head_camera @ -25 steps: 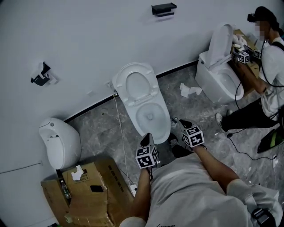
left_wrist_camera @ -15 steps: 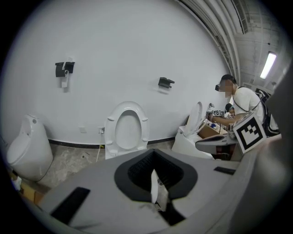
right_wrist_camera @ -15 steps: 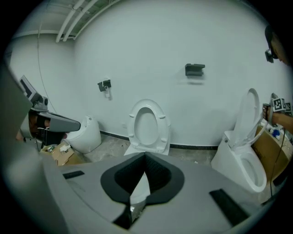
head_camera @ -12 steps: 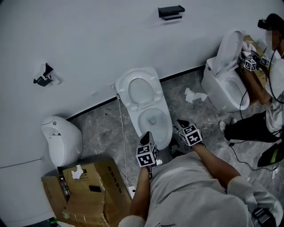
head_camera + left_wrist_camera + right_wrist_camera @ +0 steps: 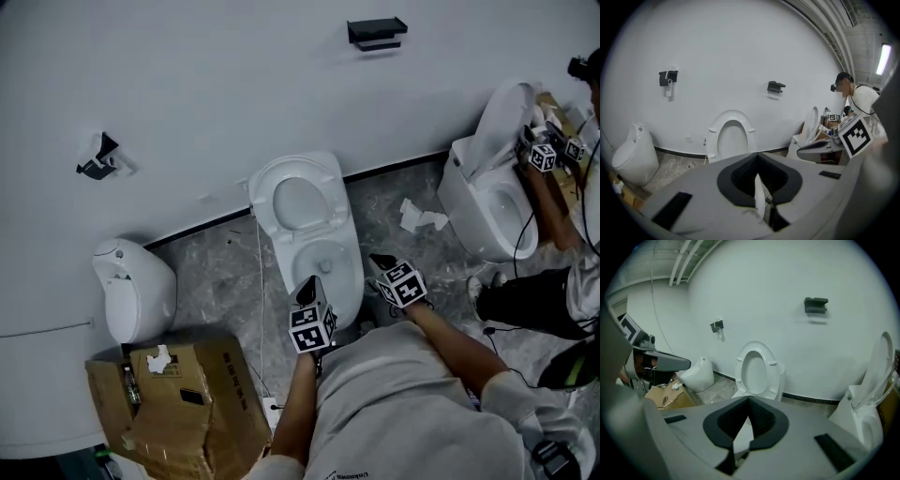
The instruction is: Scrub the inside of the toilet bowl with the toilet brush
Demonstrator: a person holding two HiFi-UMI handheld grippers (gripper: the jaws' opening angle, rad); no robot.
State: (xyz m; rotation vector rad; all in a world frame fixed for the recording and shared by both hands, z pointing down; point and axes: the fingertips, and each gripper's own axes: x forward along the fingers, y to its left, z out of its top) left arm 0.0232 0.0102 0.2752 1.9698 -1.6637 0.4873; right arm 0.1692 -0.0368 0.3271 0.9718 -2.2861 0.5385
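A white toilet [image 5: 314,246] stands against the wall with its seat raised [image 5: 302,199] and the bowl open. My left gripper [image 5: 307,289] hangs over the bowl's front rim, jaws shut, nothing between them. My right gripper [image 5: 382,264] is just right of the bowl, also shut and empty. In the left gripper view the raised toilet seat [image 5: 731,136] shows beyond the closed tips of the left gripper [image 5: 757,154]. In the right gripper view the toilet seat [image 5: 757,369] stands ahead of the right gripper [image 5: 749,399]. I see no toilet brush in any view.
A white urinal-like fixture [image 5: 131,286] and an open cardboard box [image 5: 178,403] sit at the left. A thin cable [image 5: 262,309] runs down the floor. Crumpled paper [image 5: 417,217] lies at the right, where another person [image 5: 553,281] works at a second toilet [image 5: 492,202].
Both grippers have come closer to the middle toilet: the left now reaches its front rim, the right stands beside the bowl. Both stay shut and empty.
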